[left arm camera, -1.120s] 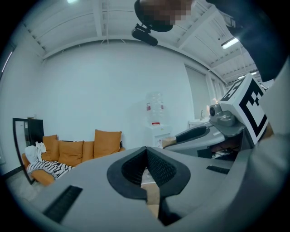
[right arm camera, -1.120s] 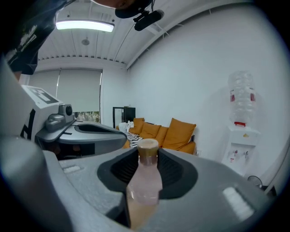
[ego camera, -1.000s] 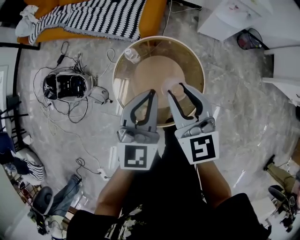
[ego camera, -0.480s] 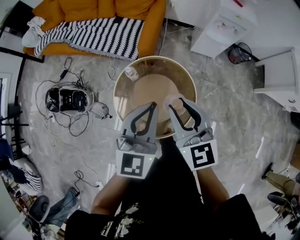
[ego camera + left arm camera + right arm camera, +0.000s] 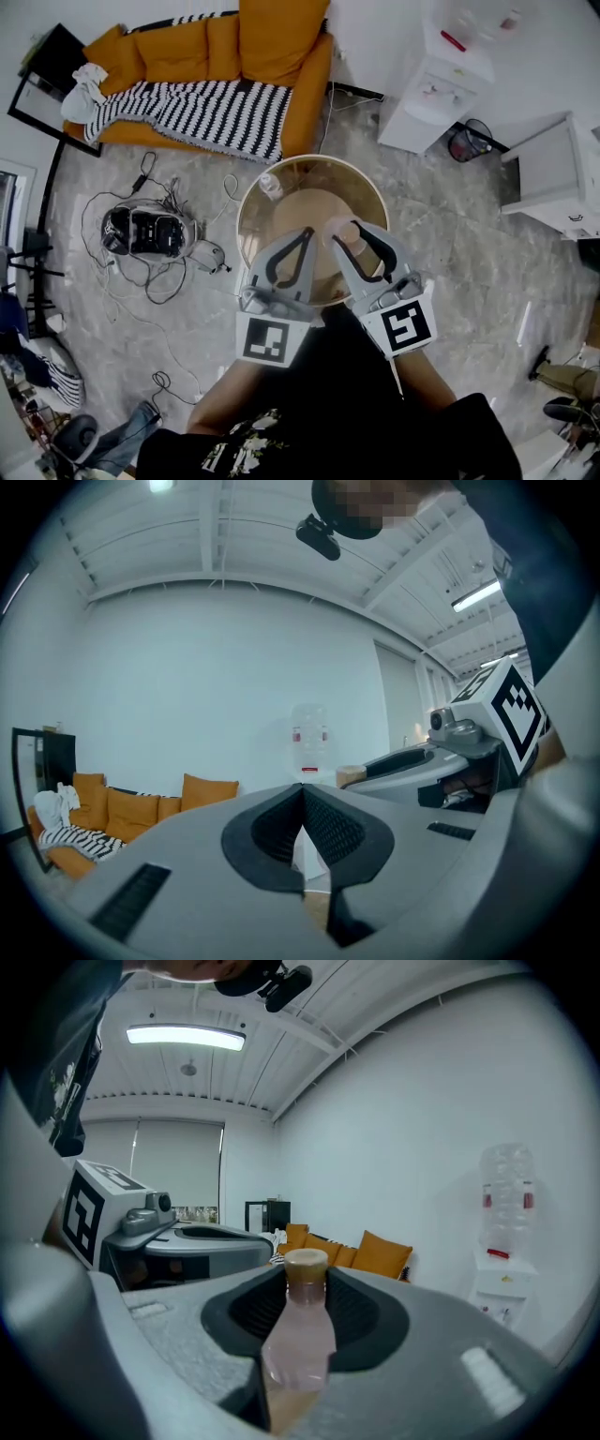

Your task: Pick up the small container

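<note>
The small container [image 5: 302,1335] is a pale pink bottle with a tan cap. It stands upright between the pads of my right gripper [image 5: 305,1283], which is shut on its body. In the head view the small container [image 5: 343,228] shows at the tips of the right gripper [image 5: 352,231], well above the round table [image 5: 251,202]. My left gripper [image 5: 304,234] hangs beside it with its tips together and nothing between them. The left gripper view shows the left gripper [image 5: 302,791] shut, with the right gripper [image 5: 412,761] to its right.
A second small bottle [image 5: 270,185] stands near the table's far left rim. Beyond the table are an orange sofa [image 5: 272,37] with a striped blanket [image 5: 187,108] and a white water dispenser [image 5: 436,89]. A device with tangled cables [image 5: 141,230] lies on the floor at left.
The table has shrunk in the head view and more of the sofa and room shows. Both grippers keep their pose, and the right one still holds the bottle.
</note>
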Demonstrator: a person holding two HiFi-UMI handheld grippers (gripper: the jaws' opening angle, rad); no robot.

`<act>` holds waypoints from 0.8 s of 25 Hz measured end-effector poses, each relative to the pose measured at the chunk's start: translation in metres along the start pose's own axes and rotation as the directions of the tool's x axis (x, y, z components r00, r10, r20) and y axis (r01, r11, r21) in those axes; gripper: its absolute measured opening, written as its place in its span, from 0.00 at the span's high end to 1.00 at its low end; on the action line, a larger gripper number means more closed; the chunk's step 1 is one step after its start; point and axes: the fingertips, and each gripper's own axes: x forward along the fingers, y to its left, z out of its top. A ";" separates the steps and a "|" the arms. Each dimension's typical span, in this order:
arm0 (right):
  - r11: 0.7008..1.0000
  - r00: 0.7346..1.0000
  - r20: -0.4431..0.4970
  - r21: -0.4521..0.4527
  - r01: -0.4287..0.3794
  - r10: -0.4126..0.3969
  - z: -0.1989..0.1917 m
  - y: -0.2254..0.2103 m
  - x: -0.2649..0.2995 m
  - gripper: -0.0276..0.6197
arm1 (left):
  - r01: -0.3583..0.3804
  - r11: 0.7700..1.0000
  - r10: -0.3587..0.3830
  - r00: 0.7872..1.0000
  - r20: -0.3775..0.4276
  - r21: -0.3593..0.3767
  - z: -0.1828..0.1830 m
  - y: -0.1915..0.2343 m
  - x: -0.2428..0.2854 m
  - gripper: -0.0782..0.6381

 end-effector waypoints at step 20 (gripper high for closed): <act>0.998 0.987 0.158 -0.057 -0.031 0.040 0.108 -0.017 -0.014 0.76 | 0.024 0.995 -0.034 0.994 0.106 0.095 0.105 0.009 -0.011 0.88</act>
